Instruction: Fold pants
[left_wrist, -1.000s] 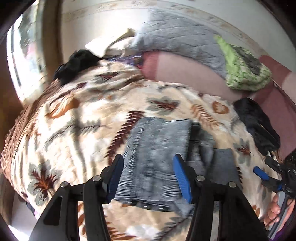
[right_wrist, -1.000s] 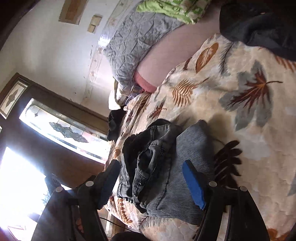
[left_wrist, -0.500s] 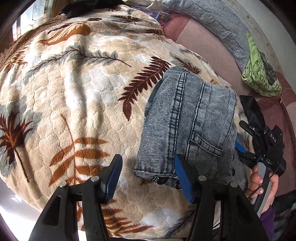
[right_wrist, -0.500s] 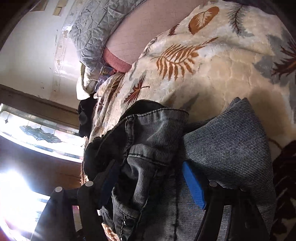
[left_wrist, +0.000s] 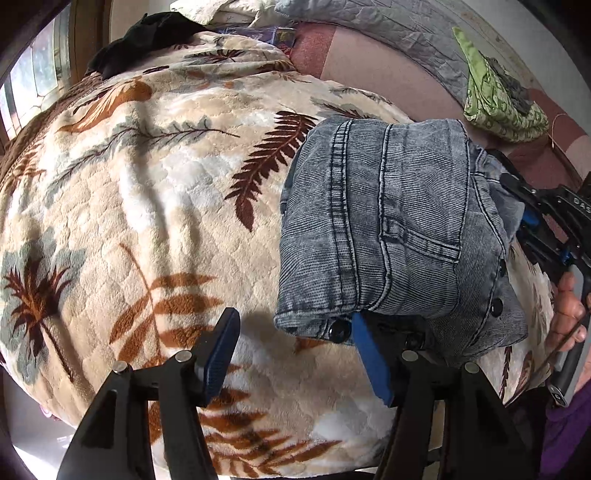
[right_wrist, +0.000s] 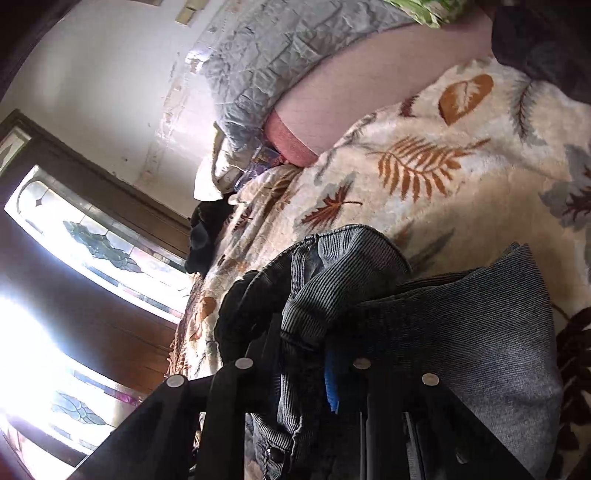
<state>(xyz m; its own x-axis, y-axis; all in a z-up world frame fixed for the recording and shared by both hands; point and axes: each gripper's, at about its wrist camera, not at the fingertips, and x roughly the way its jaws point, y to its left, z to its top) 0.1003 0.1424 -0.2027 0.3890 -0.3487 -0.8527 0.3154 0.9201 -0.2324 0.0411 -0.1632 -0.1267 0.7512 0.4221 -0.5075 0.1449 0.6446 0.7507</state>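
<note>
Left wrist view: grey denim pants (left_wrist: 391, 236) lie folded into a compact bundle on the leaf-patterned bed (left_wrist: 147, 221), towards its right edge. The left gripper (left_wrist: 295, 354) has its fingers spread, holding nothing. Right wrist view: the right gripper (right_wrist: 303, 354) has its fingers clenched on a denim fold. Folding looks nearly finished.

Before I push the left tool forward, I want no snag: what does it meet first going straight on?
Probably the leaf-print blanket. The left tool is open, and the gap between its fingers faces bare blanket. The folded jeans sit off to the right; their buttoned hem touches or overlaps the right finger, so it may catch there.
</note>
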